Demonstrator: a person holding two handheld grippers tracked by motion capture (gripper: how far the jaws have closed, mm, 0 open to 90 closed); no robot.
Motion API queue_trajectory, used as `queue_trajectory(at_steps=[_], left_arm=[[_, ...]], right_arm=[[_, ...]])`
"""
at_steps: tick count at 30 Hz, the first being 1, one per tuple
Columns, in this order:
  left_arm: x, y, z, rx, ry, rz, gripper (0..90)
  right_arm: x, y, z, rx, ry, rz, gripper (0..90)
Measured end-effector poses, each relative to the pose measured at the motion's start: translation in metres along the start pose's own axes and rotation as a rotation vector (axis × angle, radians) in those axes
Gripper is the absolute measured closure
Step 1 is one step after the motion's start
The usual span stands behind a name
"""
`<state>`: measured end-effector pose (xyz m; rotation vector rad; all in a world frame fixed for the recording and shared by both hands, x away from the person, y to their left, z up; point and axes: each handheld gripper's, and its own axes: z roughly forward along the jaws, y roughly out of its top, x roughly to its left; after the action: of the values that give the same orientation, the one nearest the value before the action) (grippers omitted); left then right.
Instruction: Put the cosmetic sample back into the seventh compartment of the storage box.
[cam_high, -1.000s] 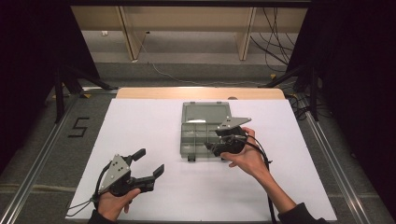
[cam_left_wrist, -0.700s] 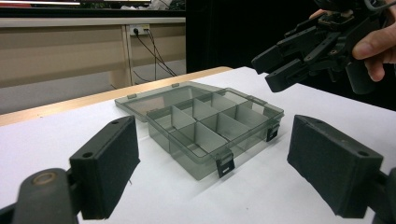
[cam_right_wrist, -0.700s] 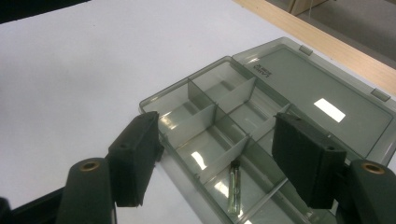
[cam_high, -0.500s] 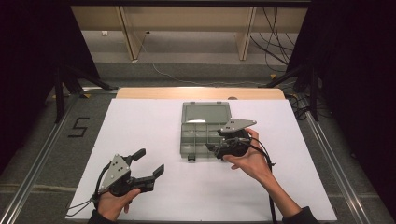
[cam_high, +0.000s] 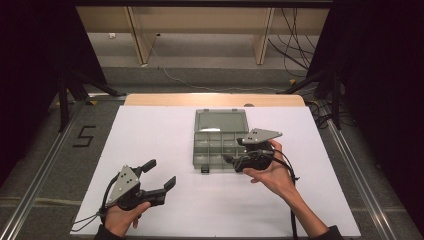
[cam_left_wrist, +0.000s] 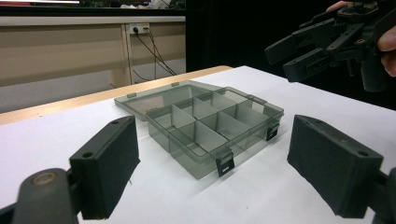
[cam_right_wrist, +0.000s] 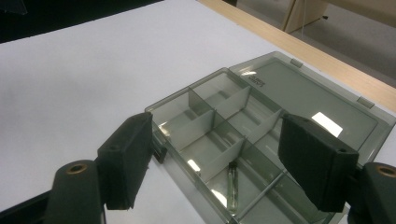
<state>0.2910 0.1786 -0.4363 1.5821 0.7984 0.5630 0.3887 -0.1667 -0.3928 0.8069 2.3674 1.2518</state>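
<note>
A grey see-through compartment box (cam_high: 216, 144) lies open in the middle of the white table, its lid (cam_high: 220, 121) flat behind it. My right gripper (cam_high: 231, 160) hovers over the box's front right corner, pointing left. Its jaws have just been opening and stand open with nothing between them. In the right gripper view (cam_right_wrist: 219, 168) a thin dark pin (cam_right_wrist: 232, 184) lies in a compartment just below. My left gripper (cam_high: 159, 175) rests open near the front left of the table, aimed at the box (cam_left_wrist: 205, 126), which is apart from its pads (cam_left_wrist: 107, 170).
The white table sheet (cam_high: 150, 130) ends at a wooden strip (cam_high: 215, 99) along the far side. Metal rails (cam_high: 45, 165) run along both sides. Cables trail from each gripper toward the near edge. The right gripper (cam_left_wrist: 303, 49) shows at the upper right of the left gripper view.
The right gripper has drifted slightly toward the box's near edge, and its jaws stand a little wider. The left gripper has kept still.
</note>
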Motion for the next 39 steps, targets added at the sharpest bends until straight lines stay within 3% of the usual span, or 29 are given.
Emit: queue_trajectory(at_steps=[10, 23, 24, 39], left_arm=[[0.0, 0.0, 0.0, 0.004, -0.006, 0.004, 15.6], [-0.001, -0.001, 0.001, 0.007, -0.012, 0.004, 15.6], [-0.001, -0.001, 0.001, 0.007, -0.012, 0.005, 15.6], [-0.001, -0.001, 0.001, 0.012, -0.016, 0.003, 15.6]], right_arm=[[-0.001, -0.004, -0.007, -0.026, 0.008, 0.006, 26.0], [0.003, -0.008, -0.018, -0.094, 0.016, 0.018, 22.8], [0.004, -0.009, -0.019, -0.122, 0.013, 0.014, 22.7], [0.006, -0.018, -0.028, -0.177, 0.027, 0.036, 22.0]])
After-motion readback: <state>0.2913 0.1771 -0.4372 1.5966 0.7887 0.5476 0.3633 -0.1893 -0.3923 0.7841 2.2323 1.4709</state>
